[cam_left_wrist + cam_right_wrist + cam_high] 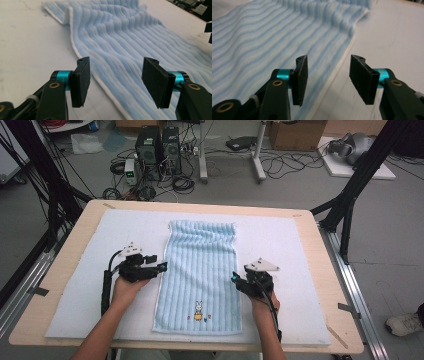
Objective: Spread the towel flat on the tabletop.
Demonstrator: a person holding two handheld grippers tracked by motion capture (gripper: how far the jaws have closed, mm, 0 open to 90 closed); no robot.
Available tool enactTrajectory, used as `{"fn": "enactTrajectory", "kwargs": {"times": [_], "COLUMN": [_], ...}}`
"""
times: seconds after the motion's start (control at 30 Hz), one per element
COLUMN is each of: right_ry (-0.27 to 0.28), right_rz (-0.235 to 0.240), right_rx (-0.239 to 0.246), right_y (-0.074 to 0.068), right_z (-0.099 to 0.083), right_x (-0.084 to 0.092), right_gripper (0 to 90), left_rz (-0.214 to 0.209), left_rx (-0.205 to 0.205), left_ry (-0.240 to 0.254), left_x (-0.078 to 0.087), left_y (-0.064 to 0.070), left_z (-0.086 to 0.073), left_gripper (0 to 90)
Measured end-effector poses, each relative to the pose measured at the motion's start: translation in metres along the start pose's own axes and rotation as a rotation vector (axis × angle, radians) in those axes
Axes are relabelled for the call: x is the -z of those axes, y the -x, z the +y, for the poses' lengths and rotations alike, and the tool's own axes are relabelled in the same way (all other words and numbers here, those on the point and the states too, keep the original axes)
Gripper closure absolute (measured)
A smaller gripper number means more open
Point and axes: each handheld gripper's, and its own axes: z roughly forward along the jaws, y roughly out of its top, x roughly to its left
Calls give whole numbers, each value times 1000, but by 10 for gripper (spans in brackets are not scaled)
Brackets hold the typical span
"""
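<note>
Towel (200, 270) flat, lengthwise on the surface (75, 265). Left gripper (161, 266) and right gripper (235, 279) flank its long edges, fingers released, grasping nothing. Likely between folds; next move calls for pinching fresh edges evenly.

White mat (75, 285) covers wooden table (65, 260); 2 computer towers (159, 150) on floor behind.

Each of the tongs, the left tongs (161, 266) and the right tongs (234, 279), is a black frame with flat, rough-faced black pads (81, 81) mounted on turquoise metal collars with brass-coloured pivot screws. A grey three-cornered plate (261, 265) sits on top, and a black cable (106, 287) trails back along each bare, sleeveless forearm.
</note>
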Motion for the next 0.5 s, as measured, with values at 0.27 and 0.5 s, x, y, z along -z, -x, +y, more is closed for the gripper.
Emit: {"fn": "enactTrajectory", "kwargs": {"times": [0.27, 0.5], "right_ry": [-33, -58], "right_rz": [25, 45], "right_rx": [-24, -21], "right_y": [-18, -32], "right_z": [-36, -54], "right_x": [35, 57], "right_gripper": [548, 604], "left_rz": [-33, -51], "left_rx": [0, -3], "left_ry": [-12, -79], "left_x": [31, 46], "left_y": [32, 57], "left_z": [-33, -47], "left_gripper": [445, 512]}}
